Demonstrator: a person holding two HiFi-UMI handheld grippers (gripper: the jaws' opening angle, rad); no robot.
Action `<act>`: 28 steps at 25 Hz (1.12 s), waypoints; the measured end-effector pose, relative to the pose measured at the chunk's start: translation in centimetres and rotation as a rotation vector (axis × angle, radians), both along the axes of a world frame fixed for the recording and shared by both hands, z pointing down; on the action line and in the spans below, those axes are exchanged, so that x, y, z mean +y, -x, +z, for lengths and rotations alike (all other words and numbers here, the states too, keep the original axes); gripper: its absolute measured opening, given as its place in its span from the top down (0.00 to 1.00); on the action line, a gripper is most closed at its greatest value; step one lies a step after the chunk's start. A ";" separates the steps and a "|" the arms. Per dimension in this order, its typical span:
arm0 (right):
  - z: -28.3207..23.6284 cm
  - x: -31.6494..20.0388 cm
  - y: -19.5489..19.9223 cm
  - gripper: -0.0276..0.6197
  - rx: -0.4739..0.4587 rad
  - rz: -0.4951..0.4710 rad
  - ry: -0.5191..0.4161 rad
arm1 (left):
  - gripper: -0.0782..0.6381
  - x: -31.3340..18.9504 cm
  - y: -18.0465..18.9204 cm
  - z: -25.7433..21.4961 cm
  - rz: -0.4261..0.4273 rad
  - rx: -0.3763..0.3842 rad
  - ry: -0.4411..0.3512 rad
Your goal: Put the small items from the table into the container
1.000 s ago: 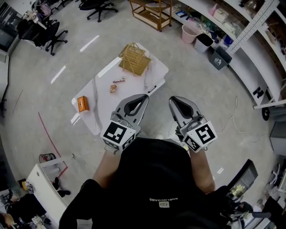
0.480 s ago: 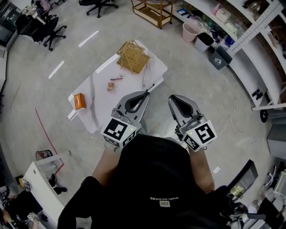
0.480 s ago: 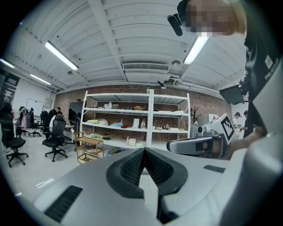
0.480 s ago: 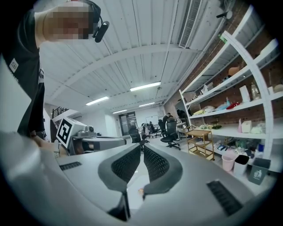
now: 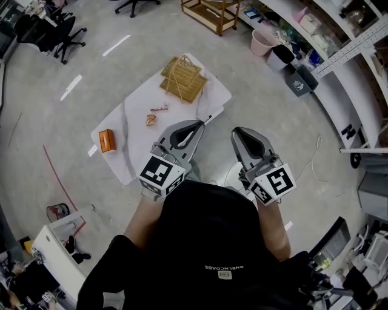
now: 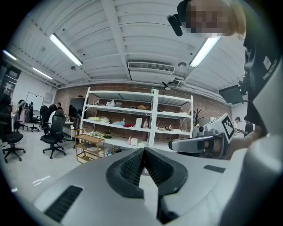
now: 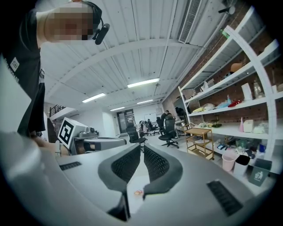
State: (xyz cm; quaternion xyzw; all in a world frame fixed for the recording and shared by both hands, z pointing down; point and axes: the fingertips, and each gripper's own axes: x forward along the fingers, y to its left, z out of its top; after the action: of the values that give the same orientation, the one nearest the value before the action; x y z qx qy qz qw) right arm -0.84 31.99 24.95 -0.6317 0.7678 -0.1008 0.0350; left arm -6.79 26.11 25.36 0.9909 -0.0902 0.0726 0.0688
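Note:
A white marble table (image 5: pixel 130 151) stands ahead of me on the grey floor. On its far end lies a woven wicker container (image 5: pixel 183 79). Nearer lie a small pinkish item (image 5: pixel 159 108), a small tan item (image 5: pixel 150 120) and an orange box (image 5: pixel 107 140) at the left edge. My left gripper (image 5: pixel 195 125) hangs shut and empty over the table's near right edge; its jaws (image 6: pixel 143 150) meet at the tip. My right gripper (image 5: pixel 239 133) is shut and empty too, off the table over the floor. Below its jaws (image 7: pixel 143 145) a tiny ring-like item (image 7: pixel 138 192) shows on the white top.
Office chairs (image 5: pixel 57 33) stand at the far left. A wooden cart (image 5: pixel 209 15), a pink bin (image 5: pixel 260 42) and long shelving (image 5: pixel 339 54) line the back and right. A cable (image 5: pixel 315 158) trails on the floor. A white cabinet (image 5: pixel 57 245) sits near left.
The person and both grippers have moved forward toward the table, the left one now reaching over its near edge. Both jaws stay shut. The items on the table have not moved.

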 end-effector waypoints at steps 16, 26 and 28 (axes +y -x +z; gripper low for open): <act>2.6 -15.6 -0.5 0.91 -0.009 -0.013 0.099 | 0.88 -15.5 -0.9 3.0 0.030 -0.025 0.065; 3.4 -23.1 -0.1 0.84 0.014 -0.029 0.152 | 0.88 -23.1 0.0 4.9 0.030 -0.045 0.091; 3.8 -24.1 0.0 0.83 0.014 -0.028 0.162 | 0.88 -24.1 0.3 5.4 0.026 -0.054 0.088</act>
State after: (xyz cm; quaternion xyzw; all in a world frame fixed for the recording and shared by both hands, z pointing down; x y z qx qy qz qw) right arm -0.83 7.89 28.73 -0.6223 0.7662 -0.1586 -0.0228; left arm -7.06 1.97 30.78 0.9857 -0.0758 0.1043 0.1089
